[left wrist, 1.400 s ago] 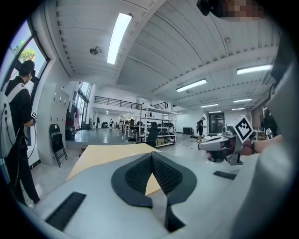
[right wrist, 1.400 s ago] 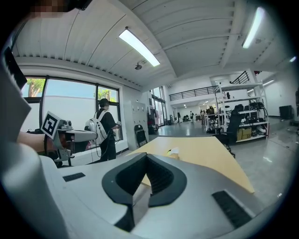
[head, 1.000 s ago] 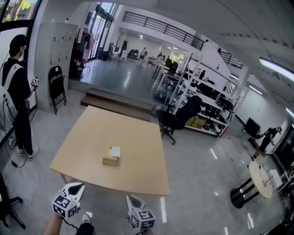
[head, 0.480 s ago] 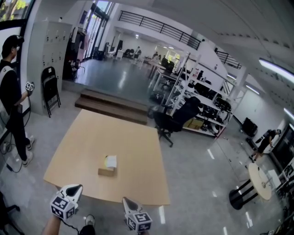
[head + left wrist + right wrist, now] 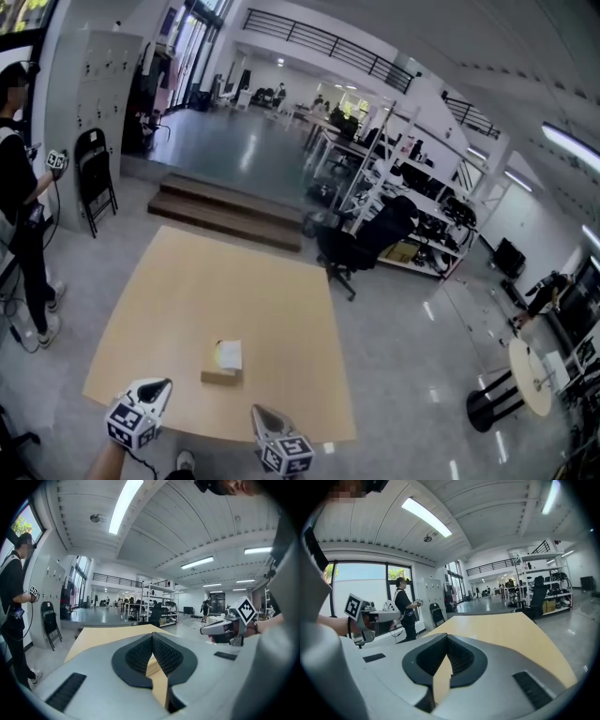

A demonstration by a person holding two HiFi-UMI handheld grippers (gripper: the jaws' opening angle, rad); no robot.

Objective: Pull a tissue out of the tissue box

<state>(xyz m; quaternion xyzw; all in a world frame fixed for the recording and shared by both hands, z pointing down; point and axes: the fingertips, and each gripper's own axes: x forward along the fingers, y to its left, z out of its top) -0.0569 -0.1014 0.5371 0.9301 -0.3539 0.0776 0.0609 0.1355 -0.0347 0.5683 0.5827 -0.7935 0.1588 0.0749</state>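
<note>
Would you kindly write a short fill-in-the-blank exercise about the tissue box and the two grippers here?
The tissue box sits on the wooden ____.
A white ____ sticks up from its top.
The jaws of the left gripper and the right gripper are both ____, with nothing between them.
Missing words: table; tissue; shut.

The left tool (image 5: pixel 160 385) and the right tool (image 5: pixel 262 413) have come forward to the counter's (image 5: pixel 216 281) near edge, and the tissue box (image 5: pixel 223 368) now lies nearer them.
</note>
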